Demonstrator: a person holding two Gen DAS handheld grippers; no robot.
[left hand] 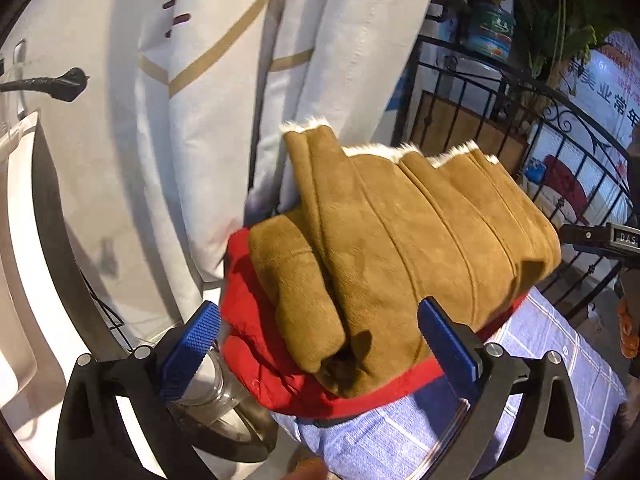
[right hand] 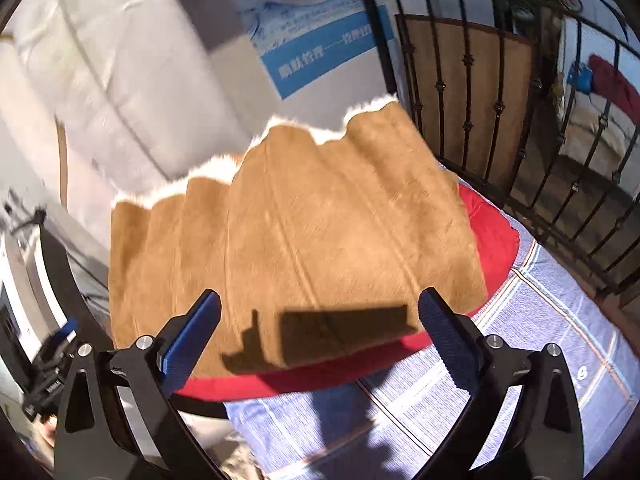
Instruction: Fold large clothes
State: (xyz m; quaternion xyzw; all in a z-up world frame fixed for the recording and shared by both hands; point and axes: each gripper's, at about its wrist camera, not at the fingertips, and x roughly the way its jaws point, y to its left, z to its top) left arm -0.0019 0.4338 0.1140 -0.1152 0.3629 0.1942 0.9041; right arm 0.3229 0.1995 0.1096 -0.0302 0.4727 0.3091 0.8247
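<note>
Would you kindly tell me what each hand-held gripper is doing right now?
Left hand-held gripper: open, holding nothing, poised at the folded tan coat.
Right hand-held gripper: open, holding nothing, above the same coat.

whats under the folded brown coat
A red garment lies right under the brown coat, on a blue checked cloth. Its middle, and the surface beneath the cloth, are covered.

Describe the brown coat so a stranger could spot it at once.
Find the blue checked cloth beside the black iron railing. A red garment lies on it, and the brown coat sits folded on top. Only it is tan suede with white fur along its far edge.
</note>
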